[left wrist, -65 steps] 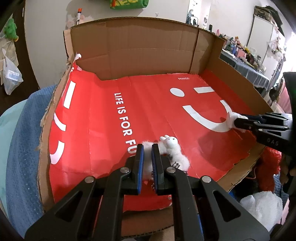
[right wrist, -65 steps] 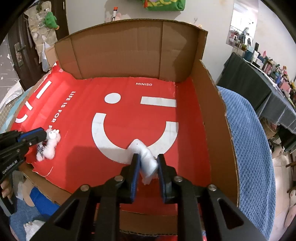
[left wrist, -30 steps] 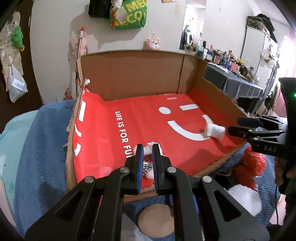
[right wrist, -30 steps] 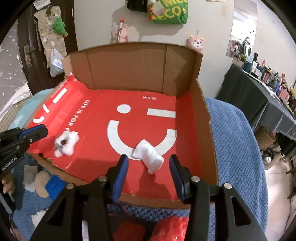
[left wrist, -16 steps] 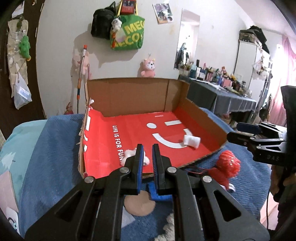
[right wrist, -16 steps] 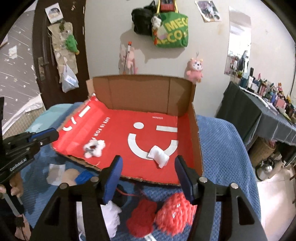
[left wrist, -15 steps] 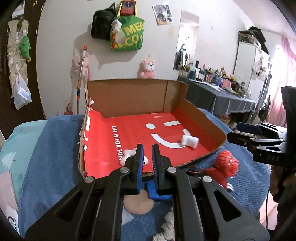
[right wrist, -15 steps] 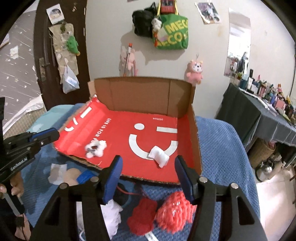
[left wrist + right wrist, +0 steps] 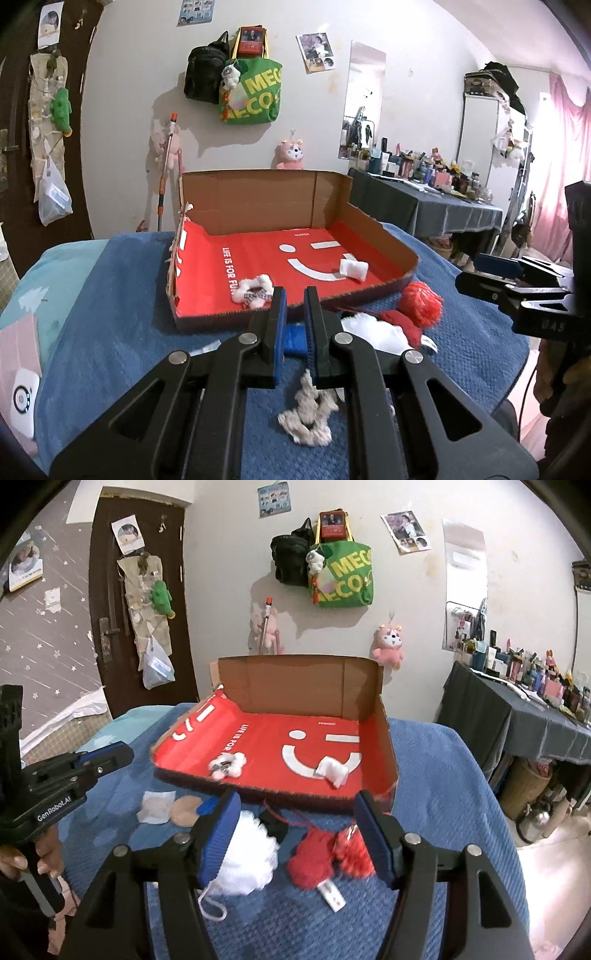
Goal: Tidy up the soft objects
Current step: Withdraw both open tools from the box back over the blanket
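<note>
Two soft things already inside the shallow cardboard box with the red smiley-face liner: small white fluffy plush toy near the front-left edge, folded white cloth piece on the smile toward the right. Still outside, on the blue knitted blanket over the bed, just before the box's front wall: white fluffy pompom with a loop cord, red fuzzy plush with a white tag, a round beige pad, a flat white square pad, and a frayed off-white rope scrap close under the left tool.

Left tongs nearly together with a narrow gap, holding nothing. Right tongs spread wide and empty, hovering above the pompom and red plush.

Likely risks: closing over both pompom and red plush at once, given how near they lie; snagging the loop cord or red string and dragging a neighbour along; pinching blanket with the soft item; nudging the light box's low front wall on the way in.
</note>
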